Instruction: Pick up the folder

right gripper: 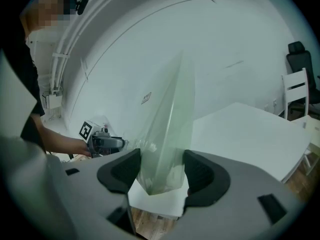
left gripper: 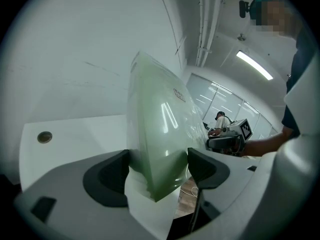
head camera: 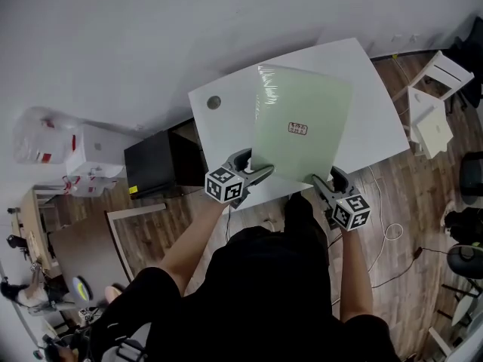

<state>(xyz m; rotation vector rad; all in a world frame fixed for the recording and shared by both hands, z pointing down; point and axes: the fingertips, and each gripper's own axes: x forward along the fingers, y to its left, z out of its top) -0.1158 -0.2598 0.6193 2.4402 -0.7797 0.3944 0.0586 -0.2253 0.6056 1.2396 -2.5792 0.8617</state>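
Note:
A pale green translucent folder (head camera: pixel 302 123) with a small label hangs tilted above the white table (head camera: pixel 377 111), held by its two near corners. My left gripper (head camera: pixel 253 168) is shut on the near left corner, and my right gripper (head camera: pixel 324 179) is shut on the near right corner. In the left gripper view the folder (left gripper: pixel 160 134) bulges between the jaws of my left gripper (left gripper: pixel 157 166), with the right gripper (left gripper: pixel 227 139) beyond it. In the right gripper view the folder (right gripper: pixel 167 134) stands edge-on between the jaws of my right gripper (right gripper: pixel 160 171); the left gripper (right gripper: pixel 102 141) shows behind.
A round cable hole (head camera: pixel 214 102) sits near the table's far left corner. A black box (head camera: pixel 162 164) stands on the floor at the table's left. A white chair (head camera: pixel 438 74) and a small white stand (head camera: pixel 426 123) are at the right. A cable (head camera: pixel 392 231) lies on the wood floor.

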